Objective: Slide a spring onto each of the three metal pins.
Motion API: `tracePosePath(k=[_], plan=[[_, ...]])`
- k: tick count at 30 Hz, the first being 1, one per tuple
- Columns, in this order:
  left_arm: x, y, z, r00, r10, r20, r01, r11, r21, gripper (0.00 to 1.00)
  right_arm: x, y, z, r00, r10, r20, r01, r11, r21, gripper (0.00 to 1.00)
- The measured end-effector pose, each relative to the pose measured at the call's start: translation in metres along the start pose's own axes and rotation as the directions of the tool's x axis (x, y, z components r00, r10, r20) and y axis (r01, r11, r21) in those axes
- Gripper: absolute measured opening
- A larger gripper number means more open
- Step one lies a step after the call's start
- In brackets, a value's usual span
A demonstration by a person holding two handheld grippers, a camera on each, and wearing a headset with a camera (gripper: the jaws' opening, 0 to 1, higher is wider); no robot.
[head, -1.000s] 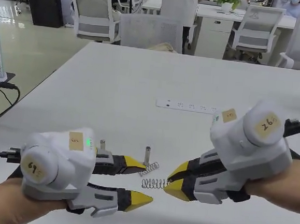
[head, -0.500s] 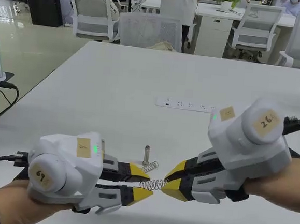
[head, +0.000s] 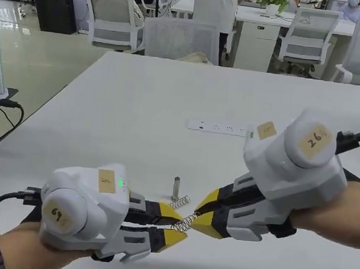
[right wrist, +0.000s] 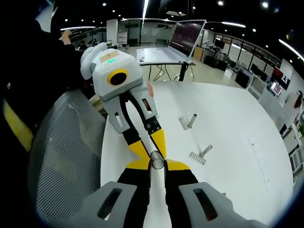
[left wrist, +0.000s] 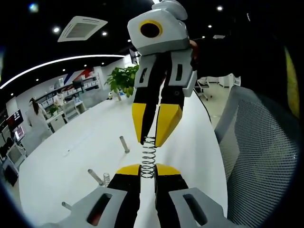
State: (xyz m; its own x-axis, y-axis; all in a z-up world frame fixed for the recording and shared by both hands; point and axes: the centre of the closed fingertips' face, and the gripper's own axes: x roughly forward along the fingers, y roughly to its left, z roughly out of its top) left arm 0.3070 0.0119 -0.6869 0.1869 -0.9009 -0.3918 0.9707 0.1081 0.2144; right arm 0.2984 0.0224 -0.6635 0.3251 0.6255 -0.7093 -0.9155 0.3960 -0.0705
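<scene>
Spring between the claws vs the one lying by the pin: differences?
The held spring is pinched at each end, by left claw and right claw, spanning their gap; the loose spring lies on the table, untouched, beside a pin. Both are metal coils, neither on a pin.

White bench (head: pixel 138 106), few parts
A power strip (head: pixel 221 126) lies on the bench; nearer, a metal pin (head: pixel 176 187) stands upright, a spring (head: pixel 179 202) beside its base.
</scene>
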Motion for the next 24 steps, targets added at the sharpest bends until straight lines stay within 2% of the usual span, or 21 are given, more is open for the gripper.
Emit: tracePosePath(k=[8,12,15,24], plan=[[0.006,-0.003,0.003,1.0,-0.007,0.004,0.007,1.0,-0.007,0.03,-0.001,0.0,0.001,0.9992,0.012,-0.038,-0.013,1.0,-0.027,0.08],[0.01,-0.006,0.003,0.9999,-0.013,0.006,0.013,1.0,-0.008,0.03,-0.002,0.0,-0.002,0.9972,0.02,-0.072,-0.023,0.999,-0.037,0.08],[0.012,-0.009,0.005,0.9997,-0.018,0.014,0.018,1.0,-0.015,0.03,-0.003,0.001,-0.005,0.9942,0.029,-0.103,-0.034,0.998,-0.046,0.08],[0.016,-0.009,0.006,0.9991,-0.019,0.037,0.02,0.999,-0.043,0.03,-0.003,-0.001,-0.004,0.9867,0.048,-0.155,-0.057,0.997,-0.054,0.08]])
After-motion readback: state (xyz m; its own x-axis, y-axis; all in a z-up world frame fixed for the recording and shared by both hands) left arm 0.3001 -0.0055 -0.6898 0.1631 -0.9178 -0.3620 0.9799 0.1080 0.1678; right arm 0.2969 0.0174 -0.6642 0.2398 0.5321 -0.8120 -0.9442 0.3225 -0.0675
